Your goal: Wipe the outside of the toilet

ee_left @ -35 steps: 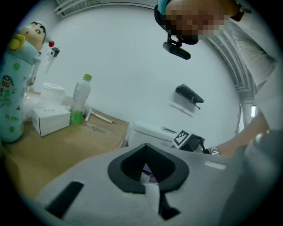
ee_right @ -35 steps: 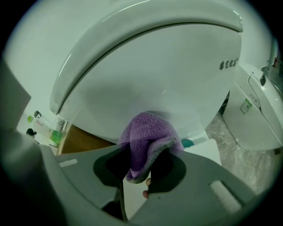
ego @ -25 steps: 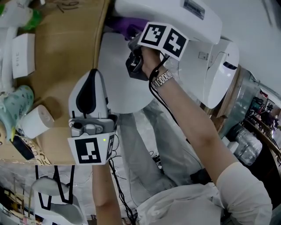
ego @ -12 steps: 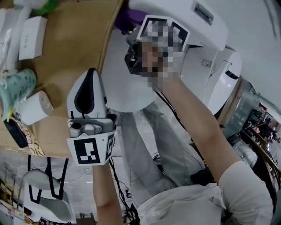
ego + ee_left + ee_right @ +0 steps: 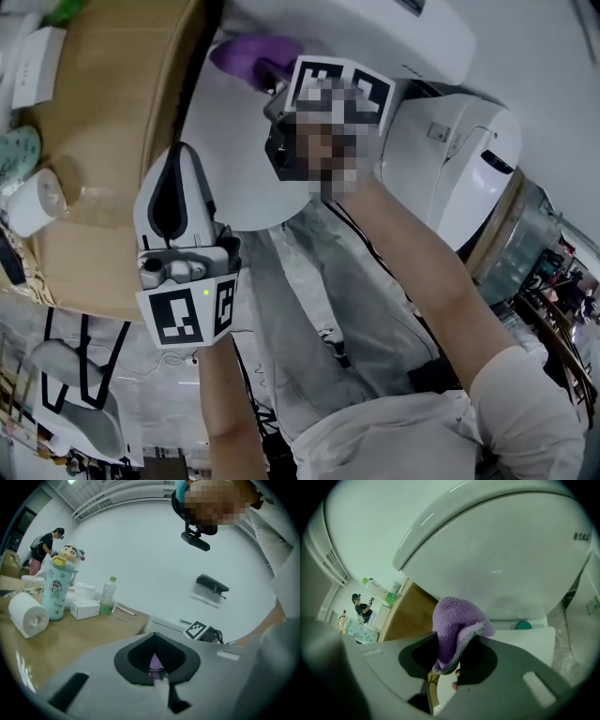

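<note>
The white toilet fills the upper middle of the head view, and its closed lid curves overhead in the right gripper view. My right gripper is shut on a purple cloth, which is pressed against the toilet where the lid meets the body behind it. In the right gripper view the cloth bulges out of the right gripper. My left gripper hovers lower left beside the lid, shut and holding nothing. The left gripper shows its fingers meeting along a seam.
A wooden tabletop lies left of the toilet with a paper roll, a teal bottle, a white box and a green bottle. A white appliance stands to the right. A person stands far behind.
My right gripper has slid the purple cloth a little left along the toilet, so more of the cloth shows. The left gripper has stayed roughly in place, still shut.
</note>
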Available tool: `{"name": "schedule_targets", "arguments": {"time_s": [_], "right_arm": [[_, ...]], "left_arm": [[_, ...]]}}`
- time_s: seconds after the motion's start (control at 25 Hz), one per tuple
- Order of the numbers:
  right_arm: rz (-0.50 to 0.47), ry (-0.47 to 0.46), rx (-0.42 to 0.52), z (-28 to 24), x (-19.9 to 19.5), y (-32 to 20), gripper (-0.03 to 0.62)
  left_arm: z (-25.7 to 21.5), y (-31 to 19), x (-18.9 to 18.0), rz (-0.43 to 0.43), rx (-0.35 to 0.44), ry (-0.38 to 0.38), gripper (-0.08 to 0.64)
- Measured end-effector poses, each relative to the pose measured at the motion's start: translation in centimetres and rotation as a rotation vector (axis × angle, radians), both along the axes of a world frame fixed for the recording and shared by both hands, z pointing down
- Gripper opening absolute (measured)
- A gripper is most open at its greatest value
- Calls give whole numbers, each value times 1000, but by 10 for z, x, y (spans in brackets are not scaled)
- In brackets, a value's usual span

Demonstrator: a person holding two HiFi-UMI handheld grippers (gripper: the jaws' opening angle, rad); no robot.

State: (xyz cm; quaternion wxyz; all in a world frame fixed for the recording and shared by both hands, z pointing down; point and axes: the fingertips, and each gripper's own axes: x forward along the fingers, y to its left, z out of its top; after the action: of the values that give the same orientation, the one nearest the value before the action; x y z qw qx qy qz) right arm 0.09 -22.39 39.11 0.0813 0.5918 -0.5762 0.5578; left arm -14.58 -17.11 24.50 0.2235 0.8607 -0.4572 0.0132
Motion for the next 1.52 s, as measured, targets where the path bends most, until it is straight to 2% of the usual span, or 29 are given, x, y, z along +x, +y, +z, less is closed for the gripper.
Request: {"name": "schedule_targets", "arguments": {"time_s": [0.16, 0.28, 0.56, 0.8, 1.0, 1.2, 1.52], "right_arm": [[-16, 16, -60, 10, 41, 57, 101], [10, 44, -94, 18, 83, 90, 101], [195, 95, -159, 40, 179, 139, 101], [372, 107, -209, 66, 229, 154, 101], [452, 142, -214, 82, 240, 140, 101], [491, 158, -230, 94, 226, 121, 101], [513, 167, -255, 114, 193, 97, 101]], "left_arm": [[3, 30, 48, 27, -24, 12, 6], [3, 45, 83, 53, -32, 18, 6], [4, 54, 143, 147, -37, 13, 6], [15, 43, 167, 253, -51, -1, 6], [29, 22, 162, 331, -62, -8, 6], [41, -2, 143, 412, -73, -21, 6], [56, -32, 110, 439, -85, 6, 6]]}}
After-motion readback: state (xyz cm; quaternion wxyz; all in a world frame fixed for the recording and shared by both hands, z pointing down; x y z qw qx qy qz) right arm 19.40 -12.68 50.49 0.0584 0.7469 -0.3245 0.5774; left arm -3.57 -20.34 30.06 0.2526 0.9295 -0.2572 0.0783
